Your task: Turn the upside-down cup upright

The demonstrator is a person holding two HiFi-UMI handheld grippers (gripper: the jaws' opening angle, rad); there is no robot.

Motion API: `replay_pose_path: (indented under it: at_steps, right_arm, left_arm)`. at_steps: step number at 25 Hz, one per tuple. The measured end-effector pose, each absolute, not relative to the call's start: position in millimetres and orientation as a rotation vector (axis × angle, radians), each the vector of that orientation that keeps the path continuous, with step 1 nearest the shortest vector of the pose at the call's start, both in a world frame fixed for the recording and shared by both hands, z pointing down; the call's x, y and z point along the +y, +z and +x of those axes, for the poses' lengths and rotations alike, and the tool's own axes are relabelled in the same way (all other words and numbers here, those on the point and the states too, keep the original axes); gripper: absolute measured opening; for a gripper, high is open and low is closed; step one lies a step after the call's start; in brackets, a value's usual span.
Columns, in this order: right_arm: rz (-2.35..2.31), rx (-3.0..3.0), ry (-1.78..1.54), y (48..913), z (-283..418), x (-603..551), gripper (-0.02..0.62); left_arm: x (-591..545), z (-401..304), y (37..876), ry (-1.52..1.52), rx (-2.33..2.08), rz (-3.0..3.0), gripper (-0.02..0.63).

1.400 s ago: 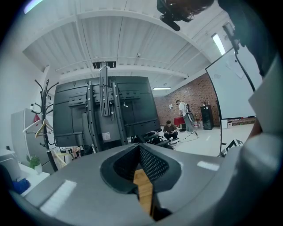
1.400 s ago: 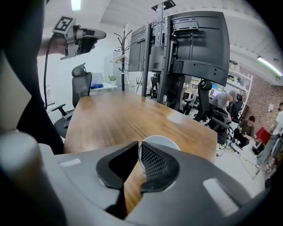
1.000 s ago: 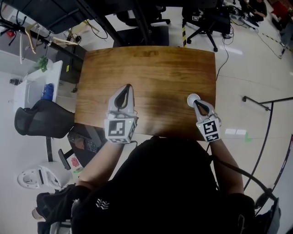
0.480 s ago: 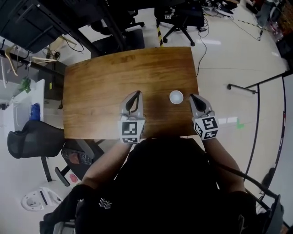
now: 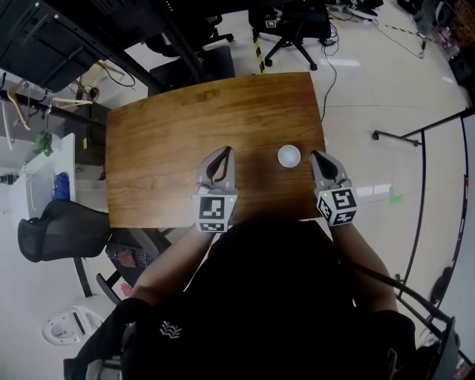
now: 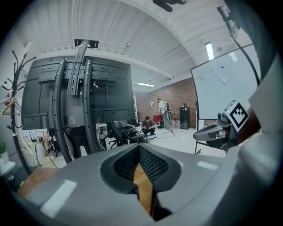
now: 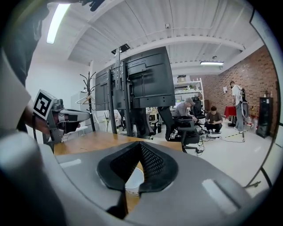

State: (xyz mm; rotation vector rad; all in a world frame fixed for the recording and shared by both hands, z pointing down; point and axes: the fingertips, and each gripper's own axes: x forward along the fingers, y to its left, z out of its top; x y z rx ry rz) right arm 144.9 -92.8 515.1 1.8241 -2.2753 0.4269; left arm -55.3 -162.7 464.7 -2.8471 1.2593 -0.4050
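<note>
Wooden table (image 5: 215, 111) on pale glossy floor (image 5: 386, 96). Black office chairs (image 5: 297, 22) beyond table's far edge. Brick wall (image 7: 261, 75) at room's end. Whiteboard (image 6: 225, 84), coat stand (image 7: 89, 101), big black screens on stands (image 7: 146, 84). White ribbed ceiling (image 7: 154, 26), strip lights (image 7: 211, 63) lit.

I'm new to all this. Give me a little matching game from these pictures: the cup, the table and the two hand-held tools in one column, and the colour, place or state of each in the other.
Things:
1. cup
2. table
3. left tool
4. right tool

Descriptions:
A. brown wood
B. shut, just right of the cup in the head view
C. white, standing mouth up
D. shut, further off to the cup's left

Pairs: 1-C, 2-A, 3-D, 4-B
</note>
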Motion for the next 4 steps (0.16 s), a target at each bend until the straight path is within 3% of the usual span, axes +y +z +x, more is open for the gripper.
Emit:
replay_pose_path:
  at_steps: [4]
  right_arm:
    - [1.831, -2.283, 0.439, 516.4, 143.0, -96.6, 0.002]
  left_arm:
    - [-165.3, -56.3, 465.7, -0.401, 1.252, -2.854, 0.000]
